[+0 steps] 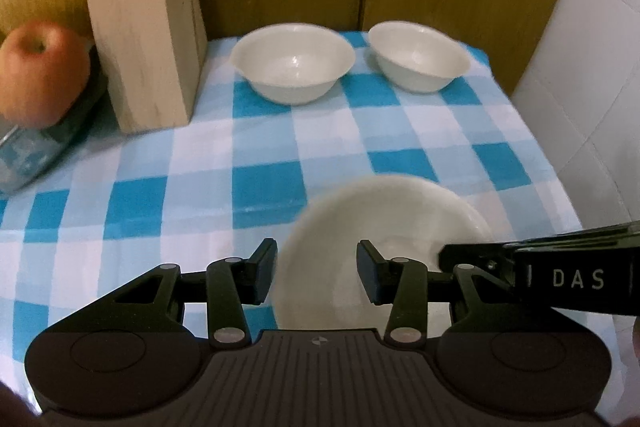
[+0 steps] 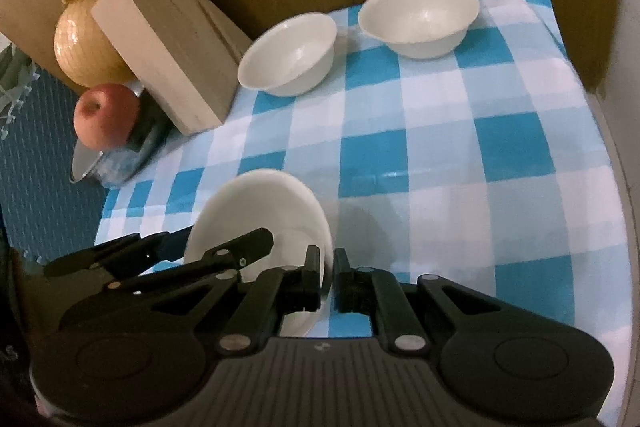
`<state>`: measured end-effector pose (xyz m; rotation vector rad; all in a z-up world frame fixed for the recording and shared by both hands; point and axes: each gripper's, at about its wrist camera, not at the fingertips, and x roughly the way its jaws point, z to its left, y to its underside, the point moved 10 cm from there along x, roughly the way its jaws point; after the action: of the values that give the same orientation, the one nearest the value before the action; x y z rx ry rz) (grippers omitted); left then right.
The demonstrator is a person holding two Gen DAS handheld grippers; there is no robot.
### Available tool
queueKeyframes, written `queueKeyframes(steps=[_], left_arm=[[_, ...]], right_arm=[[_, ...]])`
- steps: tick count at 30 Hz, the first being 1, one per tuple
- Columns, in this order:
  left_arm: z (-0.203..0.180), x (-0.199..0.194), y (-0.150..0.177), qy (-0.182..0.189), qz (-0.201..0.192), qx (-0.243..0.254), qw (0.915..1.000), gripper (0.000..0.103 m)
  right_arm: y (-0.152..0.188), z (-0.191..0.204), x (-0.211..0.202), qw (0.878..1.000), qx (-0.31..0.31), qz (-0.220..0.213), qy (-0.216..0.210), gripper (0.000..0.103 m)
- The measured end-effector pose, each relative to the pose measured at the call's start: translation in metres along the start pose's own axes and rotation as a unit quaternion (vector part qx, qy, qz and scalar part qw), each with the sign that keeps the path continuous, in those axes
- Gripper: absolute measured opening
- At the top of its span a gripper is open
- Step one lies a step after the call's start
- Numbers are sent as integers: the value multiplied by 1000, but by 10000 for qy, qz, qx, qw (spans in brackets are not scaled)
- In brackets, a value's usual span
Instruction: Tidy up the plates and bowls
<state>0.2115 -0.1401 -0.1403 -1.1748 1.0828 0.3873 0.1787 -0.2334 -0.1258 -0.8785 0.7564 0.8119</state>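
While the left gripper [image 1: 316, 269] stood wide apart, the plate [image 1: 384, 227] lay tilted between and beyond its fingers, over the checked cloth [image 1: 200, 187]. Right wrist view: right gripper [image 2: 327, 277] pinched narrow on the plate [image 2: 260, 211] rim; two bowls [image 2: 290, 55] sat well beyond.

Knife block [image 2: 168, 47], apple [image 2: 106, 115] and melon [image 2: 80, 47] flank checkered cloth [image 2: 440, 155].

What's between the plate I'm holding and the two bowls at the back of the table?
Nothing visible. The right gripper pinches the plate by its rim near the front edge, and only bare checkered tablecloth lies between it and the two bowls. The knife block stands off to the left, beside that path.
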Motion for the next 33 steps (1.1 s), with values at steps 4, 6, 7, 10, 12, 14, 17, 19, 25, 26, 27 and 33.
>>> queueKeyframes(steps=[4, 6, 7, 10, 12, 14, 17, 19, 25, 26, 27, 33], left_arm=[[8, 6, 2, -119, 78, -61, 9999, 52], [12, 8, 1, -124, 95, -146, 9998, 54], [13, 8, 0, -102, 106, -190, 9997, 53], [12, 8, -2, -65, 91, -226, 9997, 53], [11, 6, -4, -53, 52, -209, 9998, 54], [10, 3, -7, -12, 1, -216, 9998, 55], [11, -4, -13, 21, -133, -285, 9995, 62], [13, -9, -18, 12, -248, -324, 9992, 63], [26, -13, -31, -121, -414, -587, 9973, 68], [27, -12, -31, -155, -404, -612, 9972, 68], [28, -10, -31, -186, -394, -625, 9971, 68], [32, -5, -40, -398, -463, -650, 9960, 74]], right_arm=[[-2, -11, 1, 9999, 85, -46, 140, 7], [-5, -15, -1, 9997, 156, -114, 151, 8], [-7, -16, -3, 9996, 203, -147, 116, 8], [-12, -18, -6, 9992, 285, -245, 106, 10], [-16, -20, -8, 9988, 354, -320, 101, 12], [-18, -21, -9, 9985, 369, -384, 125, 12], [-23, -24, -14, 9976, 451, -506, 111, 12], [-27, -26, -18, 9967, 528, -617, 89, 13], [-34, -38, -18, 9948, 638, -746, 260, 18], [-35, -41, -17, 9945, 663, -753, 286, 18], [-36, -44, -17, 9942, 695, -765, 299, 18], [-46, -53, -21, 9906, 914, -986, 262, 18]])
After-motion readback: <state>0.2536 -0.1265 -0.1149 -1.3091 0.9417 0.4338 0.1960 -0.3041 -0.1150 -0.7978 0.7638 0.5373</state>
